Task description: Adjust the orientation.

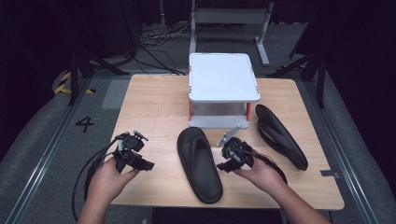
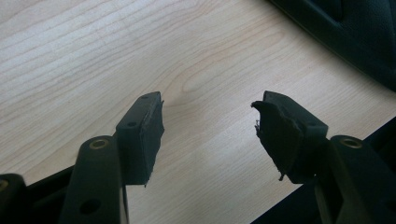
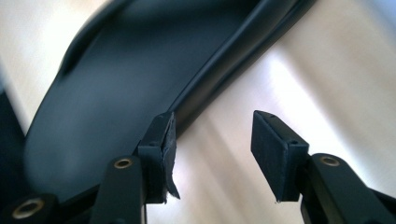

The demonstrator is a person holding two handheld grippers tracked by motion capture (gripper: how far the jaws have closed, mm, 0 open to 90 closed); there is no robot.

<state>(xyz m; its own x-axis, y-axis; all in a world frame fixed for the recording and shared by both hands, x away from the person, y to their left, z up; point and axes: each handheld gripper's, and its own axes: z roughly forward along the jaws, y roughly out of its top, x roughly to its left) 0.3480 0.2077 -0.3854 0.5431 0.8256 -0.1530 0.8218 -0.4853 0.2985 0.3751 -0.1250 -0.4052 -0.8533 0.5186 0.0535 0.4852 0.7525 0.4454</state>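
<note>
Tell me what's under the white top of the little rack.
Under the rack's white top sits a grey lower shelf, with nothing visible on it; two orange posts show at the front corners. The space further back is hidden by the top.

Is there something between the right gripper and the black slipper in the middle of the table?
Nothing visible does. The right gripper sits just beside the middle black slipper, jaws open with bare table between them. The slipper's edge lies right ahead.
</note>
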